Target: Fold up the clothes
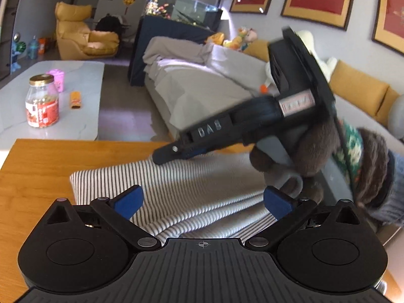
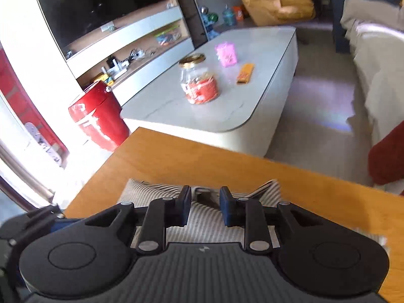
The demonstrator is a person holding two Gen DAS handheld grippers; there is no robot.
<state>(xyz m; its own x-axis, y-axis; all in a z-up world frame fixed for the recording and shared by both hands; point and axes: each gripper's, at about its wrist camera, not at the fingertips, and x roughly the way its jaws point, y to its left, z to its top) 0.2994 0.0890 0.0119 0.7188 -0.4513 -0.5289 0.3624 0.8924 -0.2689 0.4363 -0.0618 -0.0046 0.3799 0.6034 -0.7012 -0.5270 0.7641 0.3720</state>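
Left wrist view: left tongs [image 1: 203,203] spread wide over striped garment [image 1: 192,189] on wooden table [image 1: 38,166]; cloth's left edge just ahead-left, bare wood beyond. Right tongs [image 1: 166,155] cross in front, w/ gloved hand [image 1: 315,151]. Right wrist view: right tongs [image 2: 204,205] part-open, nothing pinched, above bunched cloth; table's far edge ahead, white coffee table [image 2: 227,116] w/ jar [image 2: 199,80] past it.

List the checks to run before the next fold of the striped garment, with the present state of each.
1. Striped garment lies on the wooden table: ok.
2. Left gripper open above the cloth, nothing between its pads: ok.
3. Right gripper partly open, no cloth pinched: ok.
4. Right gripper's tip touching the far edge of the cloth: cannot tell, blurred.
5. Garment flat: not ok, layers bunch near the left gripper.
6. Table around the garment free of clutter: ok in view; the jar stands on the separate white table.
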